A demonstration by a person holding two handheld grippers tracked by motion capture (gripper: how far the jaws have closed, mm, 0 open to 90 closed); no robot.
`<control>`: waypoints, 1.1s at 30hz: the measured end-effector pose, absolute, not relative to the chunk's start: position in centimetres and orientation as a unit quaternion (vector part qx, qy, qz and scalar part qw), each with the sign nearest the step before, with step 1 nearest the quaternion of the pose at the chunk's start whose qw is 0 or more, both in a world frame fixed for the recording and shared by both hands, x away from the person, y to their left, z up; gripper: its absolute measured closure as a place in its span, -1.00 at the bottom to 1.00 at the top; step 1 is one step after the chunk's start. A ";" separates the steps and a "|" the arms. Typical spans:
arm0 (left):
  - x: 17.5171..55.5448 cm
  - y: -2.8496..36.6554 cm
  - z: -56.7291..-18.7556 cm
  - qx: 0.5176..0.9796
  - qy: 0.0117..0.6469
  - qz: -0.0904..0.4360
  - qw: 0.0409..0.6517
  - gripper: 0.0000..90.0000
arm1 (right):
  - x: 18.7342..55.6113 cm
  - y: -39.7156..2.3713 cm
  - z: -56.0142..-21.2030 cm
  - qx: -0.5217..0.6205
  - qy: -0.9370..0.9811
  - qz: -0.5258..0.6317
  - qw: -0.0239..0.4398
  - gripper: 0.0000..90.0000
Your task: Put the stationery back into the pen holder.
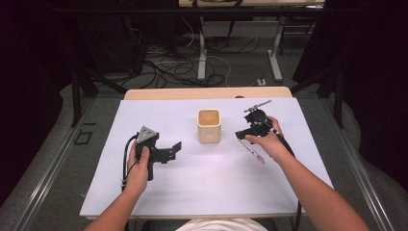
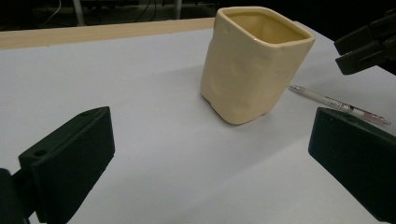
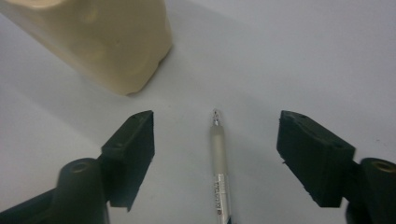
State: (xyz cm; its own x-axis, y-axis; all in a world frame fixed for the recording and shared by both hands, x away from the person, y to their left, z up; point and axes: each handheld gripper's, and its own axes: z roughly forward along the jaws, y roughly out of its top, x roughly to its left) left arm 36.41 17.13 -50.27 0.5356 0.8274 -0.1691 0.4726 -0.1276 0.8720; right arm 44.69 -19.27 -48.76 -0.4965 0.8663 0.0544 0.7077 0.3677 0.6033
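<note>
Fingers of right gripper [image 3: 215,154] apart astride pen [image 3: 219,177], untouched, left gripper [image 2: 210,168] open facing cup [image 2: 252,60].

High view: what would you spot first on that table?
A cream cup stands in the middle of the white table. To its right a pen lies flat, with the right gripper open around it, not touching. The left gripper waits open on the cup's left.

Pen [image 3: 219,163] on the table between parted fingers [image 3: 133,149], cream cup [image 3: 100,39] beyond.
</note>
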 end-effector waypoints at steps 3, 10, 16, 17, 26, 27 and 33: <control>36.4 17.1 -50.3 0.729 0.446 0.182 0.486 -1.00 | 45.1 -19.1 -49.2 0.479 0.819 0.282 0.141 -0.17; 36.4 17.2 -50.3 0.730 0.446 0.180 0.486 -1.00 | 45.7 -18.9 -50.2 0.471 0.834 0.259 0.125 0.15; 36.5 17.1 -50.4 0.729 0.447 0.178 0.487 -1.00 | 46.2 -18.5 -51.3 0.468 0.839 0.250 0.116 0.40; 36.5 17.1 -50.4 0.729 0.447 0.177 0.487 -1.00 | 46.3 -18.5 -51.4 0.462 0.843 0.250 0.115 0.43; 36.5 17.2 -50.4 0.730 0.447 0.178 0.485 -1.00 | 47.0 -18.6 -52.2 0.474 0.846 0.221 0.105 0.53; 36.5 17.2 -50.4 0.728 0.449 0.175 0.487 -1.00 | 47.0 -18.7 -52.3 0.474 0.848 0.216 0.101 0.53; 36.5 17.2 -50.5 0.729 0.450 0.174 0.486 -1.00 | 47.1 -18.6 -52.7 0.474 0.850 0.209 0.095 0.56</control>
